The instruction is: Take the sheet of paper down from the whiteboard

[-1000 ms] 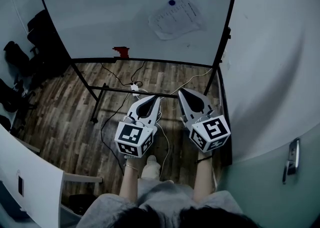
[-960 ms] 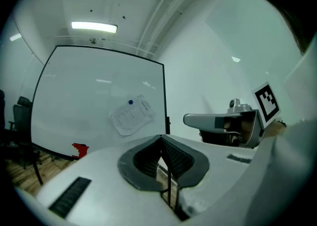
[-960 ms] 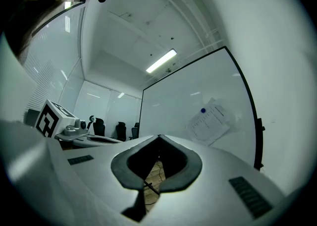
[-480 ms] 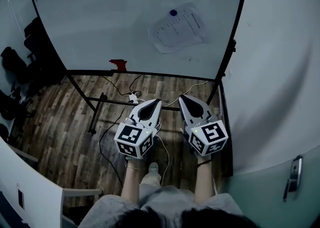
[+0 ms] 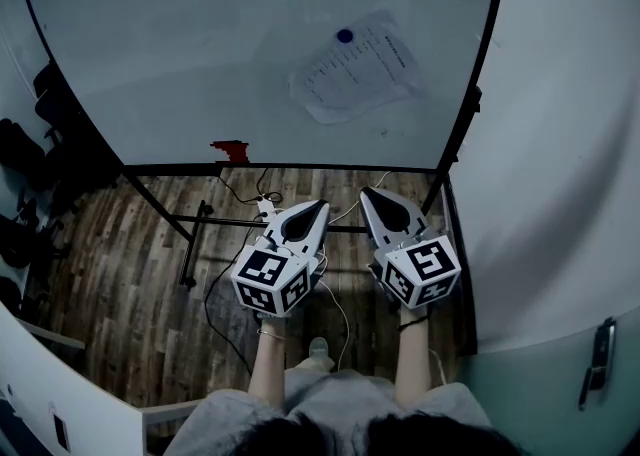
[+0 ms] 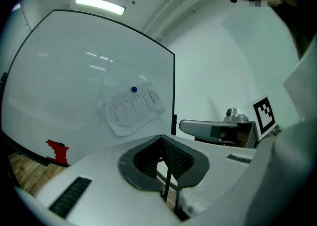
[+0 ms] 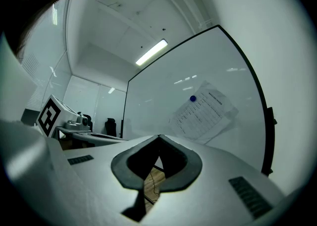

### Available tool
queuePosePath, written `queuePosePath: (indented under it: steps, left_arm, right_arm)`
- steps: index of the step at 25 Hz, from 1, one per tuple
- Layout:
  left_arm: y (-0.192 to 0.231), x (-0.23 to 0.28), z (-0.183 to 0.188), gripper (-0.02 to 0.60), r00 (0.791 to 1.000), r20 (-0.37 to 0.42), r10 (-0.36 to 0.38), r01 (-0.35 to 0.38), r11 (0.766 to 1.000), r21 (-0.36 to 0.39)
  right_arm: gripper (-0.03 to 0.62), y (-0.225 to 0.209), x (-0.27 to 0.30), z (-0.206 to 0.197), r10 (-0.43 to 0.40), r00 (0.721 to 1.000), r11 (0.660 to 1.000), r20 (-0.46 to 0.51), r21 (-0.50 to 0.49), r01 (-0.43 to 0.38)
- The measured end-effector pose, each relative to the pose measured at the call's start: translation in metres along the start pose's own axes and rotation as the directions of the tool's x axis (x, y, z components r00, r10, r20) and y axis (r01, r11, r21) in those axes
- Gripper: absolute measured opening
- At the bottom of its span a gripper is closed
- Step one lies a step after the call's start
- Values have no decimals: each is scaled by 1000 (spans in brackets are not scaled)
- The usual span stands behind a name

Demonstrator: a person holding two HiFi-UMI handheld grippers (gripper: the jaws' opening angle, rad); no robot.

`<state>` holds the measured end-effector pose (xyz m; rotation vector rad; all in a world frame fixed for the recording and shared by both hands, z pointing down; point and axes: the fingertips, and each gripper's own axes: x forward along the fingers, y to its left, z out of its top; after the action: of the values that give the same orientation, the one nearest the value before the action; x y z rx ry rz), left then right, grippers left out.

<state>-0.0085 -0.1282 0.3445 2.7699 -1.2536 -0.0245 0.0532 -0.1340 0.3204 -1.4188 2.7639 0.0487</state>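
Observation:
A printed sheet of paper [image 5: 357, 68] hangs crumpled on the whiteboard [image 5: 200, 54], pinned near its top by a round blue magnet [image 5: 345, 35]. My left gripper [image 5: 321, 205] and right gripper [image 5: 364, 191] are held side by side below the board, pointing level at it and well short of it. Both are shut with nothing between the jaws. In the left gripper view the paper [image 6: 132, 112] lies ahead, up and left of the jaw tips [image 6: 161, 138]. In the right gripper view the paper [image 7: 203, 112] is up and right of the tips [image 7: 158, 136].
A red object [image 5: 230, 150] sits on the board's lower rail. The black stand bars [image 5: 230, 223] and loose cables [image 5: 335, 304] lie on the wood floor. A white wall [image 5: 560, 144] stands close on the right, with a door handle [image 5: 599, 362]. Dark chairs [image 5: 30, 154] are at the left.
The whiteboard and paper have come closer and fill more of the head view. Both grippers have advanced together towards the board, still shut and side by side.

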Motion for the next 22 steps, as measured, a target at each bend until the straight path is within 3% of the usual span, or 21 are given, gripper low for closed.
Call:
queuePosePath:
  steps: [11,18,22]
  left_arm:
    - [47,45,12,6,996,0,-89,89,996,10]
    - [80,61,18,6,997,10,-82,81,996,43]
    - [91,67,18,6,996,22,-81,81,997,19]
  right_arm:
    - [2,-31,54,8,-60,998,998,25,-25,61]
    - [2,-38,81,5,-85,996,996,40,-29,86]
    - [2,-42,87,1,-91,995,995,37,-29,92]
